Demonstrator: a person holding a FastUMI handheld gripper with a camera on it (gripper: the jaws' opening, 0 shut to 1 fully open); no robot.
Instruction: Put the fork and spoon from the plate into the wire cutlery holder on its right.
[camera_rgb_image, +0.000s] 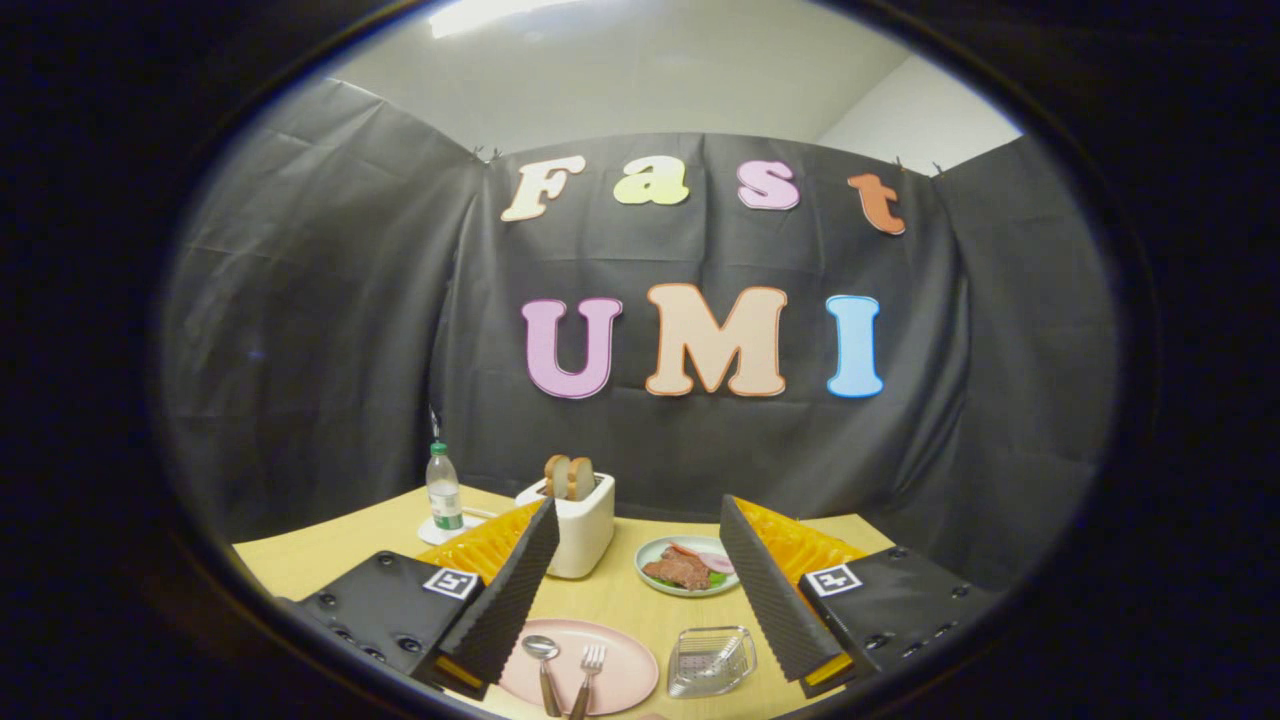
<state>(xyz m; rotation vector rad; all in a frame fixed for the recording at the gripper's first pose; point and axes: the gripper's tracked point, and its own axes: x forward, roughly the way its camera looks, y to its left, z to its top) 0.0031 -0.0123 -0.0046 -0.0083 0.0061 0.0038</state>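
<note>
Where the pink plate (615, 650) lies on the wooden table (330, 560), a spoon (543, 655) and a fork (588, 670) rest on it side by side, spoon on the left, bowl and tines pointing away toward the booth wall. Just to the right of the plate, apart from it, sits the wire cutlery holder (710, 662), with nothing seen inside. The gripper (640, 600) hangs above these things with its fingers (510, 590) spread wide and gripping nothing; plate and holder both lie between them. Beyond the plate, a small pale green plate of food (688, 567) sits ahead, near the right finger. To its left stands a white toaster (580, 525) with two slices of toast (569, 477) sticking up from it. Farther left, a plastic bottle (443, 490) stands on a white coaster near the table's far edge.
</note>
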